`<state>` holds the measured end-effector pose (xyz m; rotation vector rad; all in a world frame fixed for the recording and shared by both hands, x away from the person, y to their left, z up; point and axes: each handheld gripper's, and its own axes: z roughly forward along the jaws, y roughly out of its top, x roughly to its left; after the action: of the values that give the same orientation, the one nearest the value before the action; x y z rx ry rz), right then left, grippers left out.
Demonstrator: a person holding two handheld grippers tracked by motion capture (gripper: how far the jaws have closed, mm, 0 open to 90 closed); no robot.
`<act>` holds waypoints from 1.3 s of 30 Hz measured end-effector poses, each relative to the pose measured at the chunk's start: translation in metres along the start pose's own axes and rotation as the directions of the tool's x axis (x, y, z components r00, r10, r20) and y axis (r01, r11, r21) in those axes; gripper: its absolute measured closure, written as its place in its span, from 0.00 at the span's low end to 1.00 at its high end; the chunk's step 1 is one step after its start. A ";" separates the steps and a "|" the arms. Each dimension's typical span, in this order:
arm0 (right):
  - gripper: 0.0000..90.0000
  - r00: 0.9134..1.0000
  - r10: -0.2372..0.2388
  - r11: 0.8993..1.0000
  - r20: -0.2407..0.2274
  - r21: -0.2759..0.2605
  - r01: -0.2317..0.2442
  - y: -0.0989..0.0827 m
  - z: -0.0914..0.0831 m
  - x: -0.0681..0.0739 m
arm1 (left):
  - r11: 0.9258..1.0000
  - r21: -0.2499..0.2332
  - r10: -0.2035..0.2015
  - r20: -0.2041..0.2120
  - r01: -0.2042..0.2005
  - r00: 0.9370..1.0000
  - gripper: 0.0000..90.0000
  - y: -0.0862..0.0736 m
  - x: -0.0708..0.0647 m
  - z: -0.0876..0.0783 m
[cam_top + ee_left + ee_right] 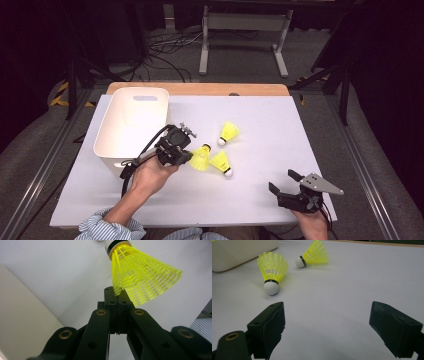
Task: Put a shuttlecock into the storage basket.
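Across the white worktop we see, at its far left, a white bin with a handle slot in its far wall, standing upright. Just beside the bin's near right corner we hold the left gripper, our left hand wrapped around its body and a striped sleeve behind it. Its jaws are clenched together, pinching the rim of the yellow mesh skirt of a shuttlecock; in the left gripper view the two black jaws meet with no gap between them and the skirt's edge is caught at their tips, the cork end pointing away from the gripper.

At the near right edge of the worktop we hold the right gripper, well apart from the left one. Its jaws are spread wide and released, with bare worktop between them and nothing touched.

Two more shuttlecocks lie loose near the middle. The nearer shuttlecock lies just beside the held one, its white cork toward us. The farther shuttlecock lies on its side a little beyond, its cork pointing left.
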<state>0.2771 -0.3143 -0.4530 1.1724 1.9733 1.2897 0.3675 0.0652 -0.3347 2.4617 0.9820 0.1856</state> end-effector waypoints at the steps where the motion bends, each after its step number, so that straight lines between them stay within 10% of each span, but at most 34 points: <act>1: 0.15 1.000 0.000 1.000 -0.001 0.000 0.000 0.000 0.000 0.000 | 1.000 0.001 0.000 0.000 0.000 1.000 1.00 0.000 0.001 0.000; 39: 0.15 1.000 0.004 1.000 -0.003 -0.004 -0.004 0.000 0.000 0.000 | 0.998 -0.039 -0.048 0.010 0.048 0.999 1.00 0.017 0.028 -0.018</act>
<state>0.2771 -0.3148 -0.4527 1.1741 1.9707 1.2971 0.3930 0.0799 -0.3117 2.3990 1.0229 0.1754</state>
